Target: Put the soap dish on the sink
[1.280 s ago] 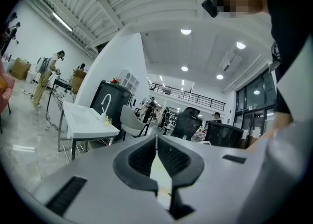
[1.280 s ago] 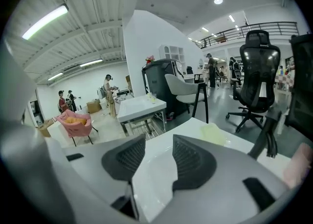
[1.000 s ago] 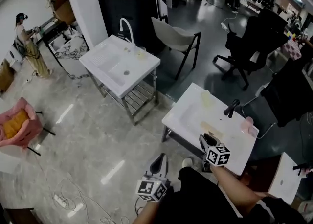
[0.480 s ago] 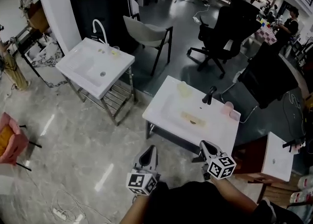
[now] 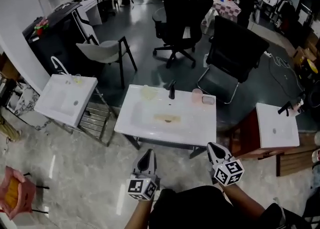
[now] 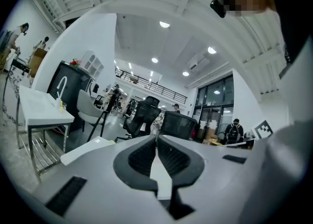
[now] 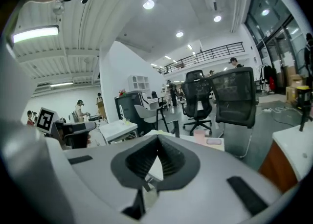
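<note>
The white sink (image 5: 197,123) stands in front of me with a black tap (image 5: 171,90) at its back edge. A flat tan soap dish (image 5: 167,118) lies in its basin, touched by nothing. A pink cup (image 5: 196,96) and a small grey dish (image 5: 208,100) sit on the back right corner. My left gripper (image 5: 146,159) is shut and empty, held short of the sink's front edge. My right gripper (image 5: 215,148) is also shut and empty, just off the front right corner. In the gripper views the left gripper (image 6: 156,136) and right gripper (image 7: 157,137) show their pads together, holding nothing.
A second white sink (image 5: 65,98) with a white tap stands to the left. A third sink (image 5: 275,125) on a wooden cabinet stands to the right. Black office chairs (image 5: 235,48) and a grey chair (image 5: 102,50) stand behind. A yellowish item (image 5: 148,92) sits by the tap.
My right gripper has come back out of the basin, leaving the tan dish there. Both grippers now hang short of the front edge. The head view has swung to face the sink squarely.
</note>
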